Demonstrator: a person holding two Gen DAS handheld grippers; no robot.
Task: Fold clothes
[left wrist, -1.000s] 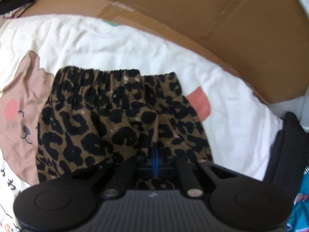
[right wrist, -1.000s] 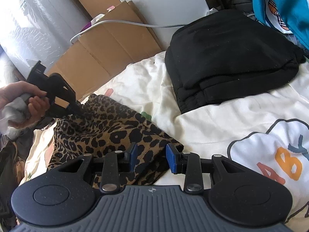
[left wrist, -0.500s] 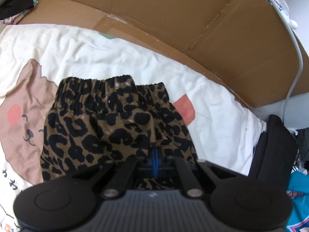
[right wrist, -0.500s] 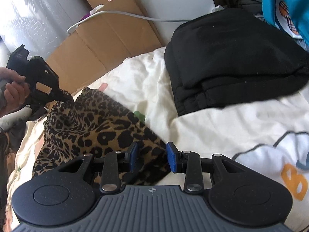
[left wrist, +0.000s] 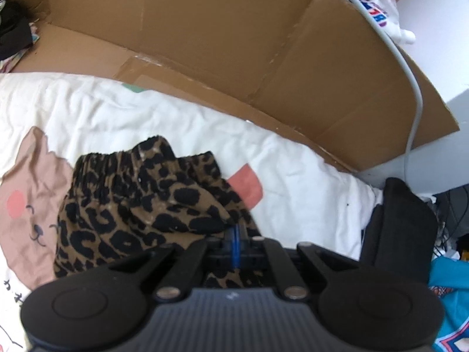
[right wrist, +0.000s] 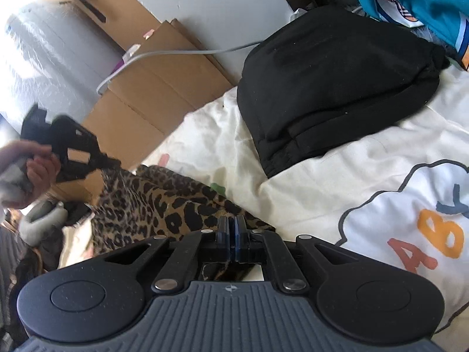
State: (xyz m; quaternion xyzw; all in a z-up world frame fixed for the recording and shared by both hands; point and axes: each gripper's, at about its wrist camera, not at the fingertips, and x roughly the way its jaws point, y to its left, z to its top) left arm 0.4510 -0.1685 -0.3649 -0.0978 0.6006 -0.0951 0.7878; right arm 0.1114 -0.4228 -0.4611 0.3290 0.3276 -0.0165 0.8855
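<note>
Right hand-held gripper (right wrist: 233, 232) now closed on shorts (right wrist: 152, 202)

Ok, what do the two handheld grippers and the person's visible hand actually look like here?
Both grippers are matte black plastic with a ribbed grey deck, two round discs, silver pivot screws and blue finger pads; left gripper, right gripper. The right one carries a small compass-like mark on its deck. In the right wrist view, the left gripper's body is a black openwork frame, and the hand shows a light grey sleeve.

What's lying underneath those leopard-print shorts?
The leopard-print shorts lie on a white cartoon-printed bedsheet; a pink animal face shows beside them. Whatever the print does directly beneath is covered.
</note>
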